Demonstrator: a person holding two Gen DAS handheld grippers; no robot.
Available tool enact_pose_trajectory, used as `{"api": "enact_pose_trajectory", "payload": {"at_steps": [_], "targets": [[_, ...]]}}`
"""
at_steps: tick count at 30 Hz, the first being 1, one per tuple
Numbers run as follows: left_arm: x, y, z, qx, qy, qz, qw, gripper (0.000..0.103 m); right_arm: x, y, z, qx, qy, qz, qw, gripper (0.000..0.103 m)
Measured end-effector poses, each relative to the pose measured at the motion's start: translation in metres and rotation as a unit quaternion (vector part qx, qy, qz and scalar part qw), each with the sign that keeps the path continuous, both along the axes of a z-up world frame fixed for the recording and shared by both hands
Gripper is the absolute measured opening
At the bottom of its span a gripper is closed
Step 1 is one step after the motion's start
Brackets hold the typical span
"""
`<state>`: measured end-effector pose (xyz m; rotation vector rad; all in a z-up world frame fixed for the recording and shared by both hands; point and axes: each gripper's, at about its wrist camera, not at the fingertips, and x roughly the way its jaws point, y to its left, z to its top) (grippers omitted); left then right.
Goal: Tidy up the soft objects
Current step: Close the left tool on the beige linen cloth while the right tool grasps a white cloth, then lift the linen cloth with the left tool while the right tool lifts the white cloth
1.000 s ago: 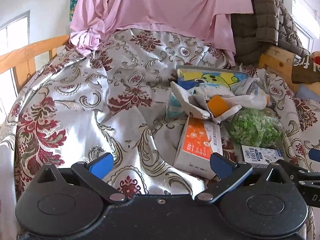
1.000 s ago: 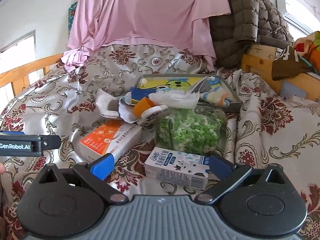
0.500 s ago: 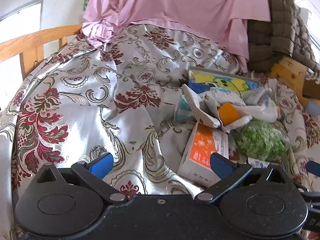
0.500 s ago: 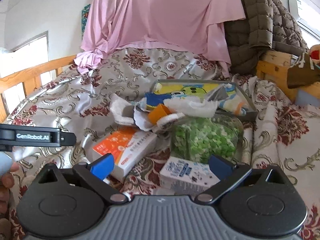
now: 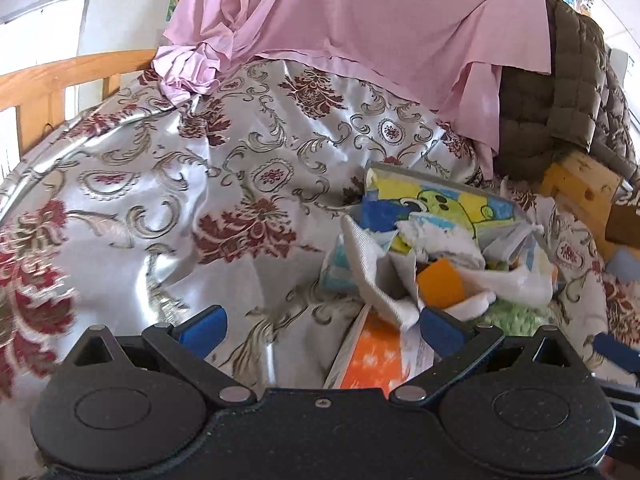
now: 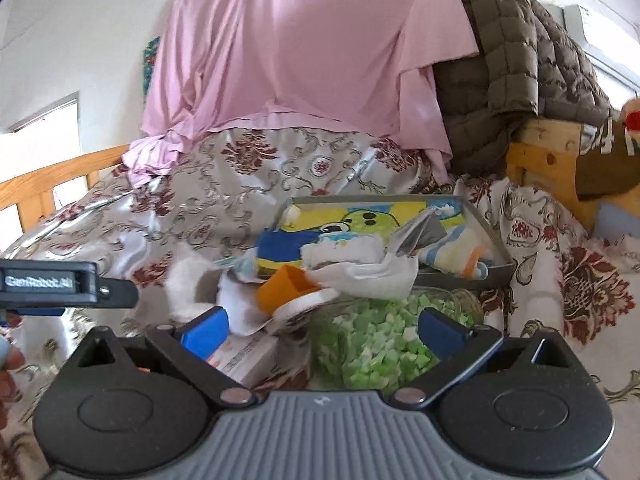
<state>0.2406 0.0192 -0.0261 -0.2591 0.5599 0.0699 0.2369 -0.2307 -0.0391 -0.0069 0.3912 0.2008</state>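
Right wrist: left hand-held gripper [image 6: 120, 292] labelled "GenRobot.AI".

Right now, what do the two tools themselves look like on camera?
Left tool: black body, two round discs, black linkage arms, blue finger pads. Right tool: same black discs and blue pads, but a ribbed grey centre plate. The left tool's side carries white GenRobot.AI lettering.

The orange box [image 5: 370, 360] lies half hidden beneath the white cloth [image 5: 376, 280] and hand-held gripper body.
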Motion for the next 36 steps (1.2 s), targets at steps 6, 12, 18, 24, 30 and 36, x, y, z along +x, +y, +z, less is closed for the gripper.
{"api": "enact_pose_trajectory", "payload": {"at_steps": [6, 12, 18, 24, 30, 36], "targets": [[0.040, -0.002, -0.005, -0.027, 0.006, -0.006, 0.9996, 0.102, 0.031, -0.003, -0.011, -0.013, -0.030, -0.015, 0.999, 0.103], [0.082, -0.001, -0.018, -0.071, 0.025, -0.019, 0.9970, 0.102, 0.072, -0.016, -0.011, 0.010, -0.033, -0.032, 0.999, 0.103], [0.108, 0.005, -0.034, -0.124, 0.044, -0.028, 0.9909, 0.102, 0.108, -0.029, -0.013, 0.044, -0.001, -0.026, 0.999, 0.103], [0.117, 0.009, -0.044, -0.152, 0.043, -0.019, 0.9873, 0.099, 0.120, -0.023, -0.016, 0.025, 0.017, -0.002, 1.000, 0.103], [0.118, 0.010, -0.048, -0.167, 0.049, -0.003, 0.9847, 0.095, 0.121, -0.015, -0.022, 0.017, 0.031, 0.010, 0.999, 0.103], [0.114, 0.011, -0.048, -0.175, 0.038, 0.001, 0.9838, 0.084, 0.120, -0.017, -0.024, 0.017, 0.030, 0.013, 0.999, 0.096]]}}
